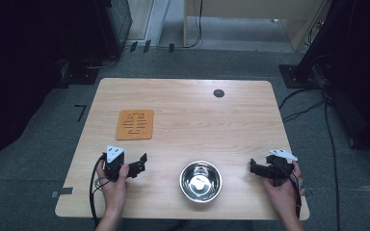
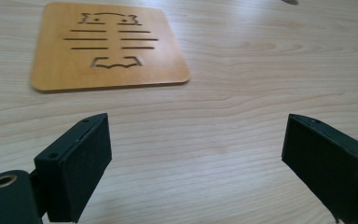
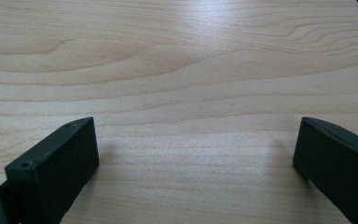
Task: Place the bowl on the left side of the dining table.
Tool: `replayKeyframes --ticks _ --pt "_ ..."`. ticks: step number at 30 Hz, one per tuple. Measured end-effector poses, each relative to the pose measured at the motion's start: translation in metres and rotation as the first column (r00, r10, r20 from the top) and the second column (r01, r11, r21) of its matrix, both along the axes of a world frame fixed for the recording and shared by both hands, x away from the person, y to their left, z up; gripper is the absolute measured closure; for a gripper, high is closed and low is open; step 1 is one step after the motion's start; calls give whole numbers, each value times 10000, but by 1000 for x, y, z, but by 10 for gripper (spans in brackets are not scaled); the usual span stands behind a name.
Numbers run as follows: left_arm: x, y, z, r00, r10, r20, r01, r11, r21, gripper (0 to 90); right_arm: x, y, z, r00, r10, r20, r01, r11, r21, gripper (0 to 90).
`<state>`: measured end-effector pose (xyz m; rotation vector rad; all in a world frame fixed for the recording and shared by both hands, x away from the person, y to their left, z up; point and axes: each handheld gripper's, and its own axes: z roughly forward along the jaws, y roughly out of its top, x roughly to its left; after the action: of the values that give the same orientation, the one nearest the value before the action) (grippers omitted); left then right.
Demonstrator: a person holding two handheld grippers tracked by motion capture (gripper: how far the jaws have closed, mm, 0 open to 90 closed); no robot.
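A person holds a black two-jaw gripper in each hand, low over a light wooden table point(image 1: 183, 110). My left gripper point(image 1: 137, 165) is near the front left, open and holding nothing. In the left gripper view its jaws point(image 2: 196, 140) stand wide apart over bare wood, and an orange wooden trivet point(image 2: 107, 46) with cut-out slots lies ahead of them. The trivet point(image 1: 135, 124) lies flat on the left half of the table. My right gripper point(image 1: 256, 168) is near the front right, open and holding nothing. Its jaws point(image 3: 196, 135) frame bare wood.
A shiny steel bowl point(image 1: 201, 181) sits near the front edge, between the two grippers and apart from both. A dark round grommet point(image 1: 218, 93) is set in the table's far side. Cables and dark equipment stands surround the table on the floor.
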<state>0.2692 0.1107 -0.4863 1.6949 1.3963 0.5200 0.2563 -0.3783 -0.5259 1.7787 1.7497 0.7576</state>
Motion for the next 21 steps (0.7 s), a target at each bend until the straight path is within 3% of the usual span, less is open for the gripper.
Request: replayKeyframes --ticks 10,21 --pt "-3 -24 1 9984 -560 8 560 9984 8 79 0 0 0 10000 -1 -2 1 10000 2 0" --pt "-9 -43 3 9969 -784 69 784 9969 -69 78 0 0 0 10000 0 1 0 10000 0 0"
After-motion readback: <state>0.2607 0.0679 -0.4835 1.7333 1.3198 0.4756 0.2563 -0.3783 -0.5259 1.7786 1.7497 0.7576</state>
